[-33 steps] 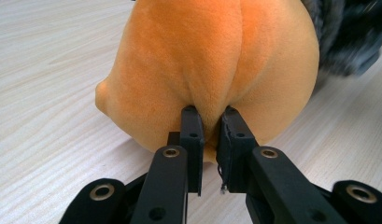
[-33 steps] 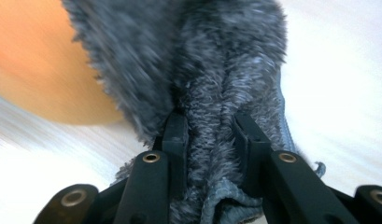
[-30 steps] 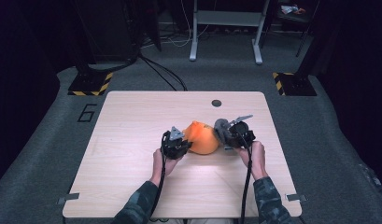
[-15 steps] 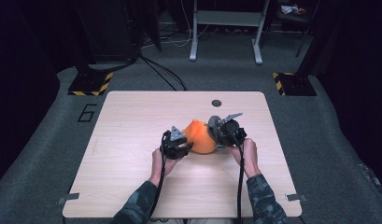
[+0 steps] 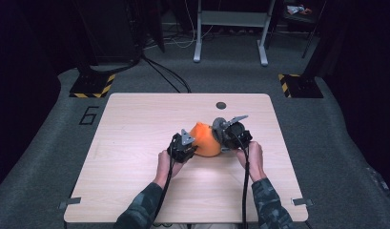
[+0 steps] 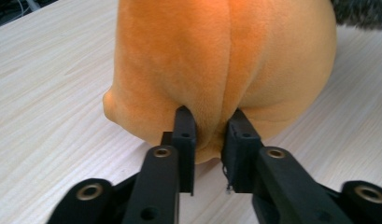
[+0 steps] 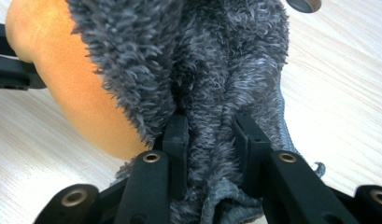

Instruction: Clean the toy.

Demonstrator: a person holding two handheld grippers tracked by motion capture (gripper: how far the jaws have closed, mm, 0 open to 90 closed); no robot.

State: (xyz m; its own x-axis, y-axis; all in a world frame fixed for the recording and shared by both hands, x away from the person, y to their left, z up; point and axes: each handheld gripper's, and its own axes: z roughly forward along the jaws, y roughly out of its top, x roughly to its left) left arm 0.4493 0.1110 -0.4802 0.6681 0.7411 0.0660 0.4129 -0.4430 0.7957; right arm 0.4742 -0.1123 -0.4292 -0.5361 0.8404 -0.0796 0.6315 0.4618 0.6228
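Observation:
An orange plush toy [image 5: 205,140] with a grey fuzzy part [image 7: 198,60] lies near the middle of the wooden table [image 5: 135,124]. My left gripper [image 5: 183,145] sits at the toy's left side, shut on a fold of its orange fabric [image 6: 212,84]; the pinch sits between the jaws of the left gripper [image 6: 209,140]. From the toy's right side my right gripper [image 5: 229,132] is shut on the grey fuzzy part, and in the right gripper view the fur bulges between the jaws of the right gripper [image 7: 212,140]. The orange body [image 7: 81,88] lies to the left there.
A small dark round disc [image 5: 221,105] is set into the table behind the toy. Both forearms come in from the table's near edge. Beyond the table stand dark equipment, cables and a white frame [image 5: 230,28] on the grey floor.
Both grippers and the toy have shifted slightly left and toward the person, staying shut on it. The right gripper has moved in closer to the toy.

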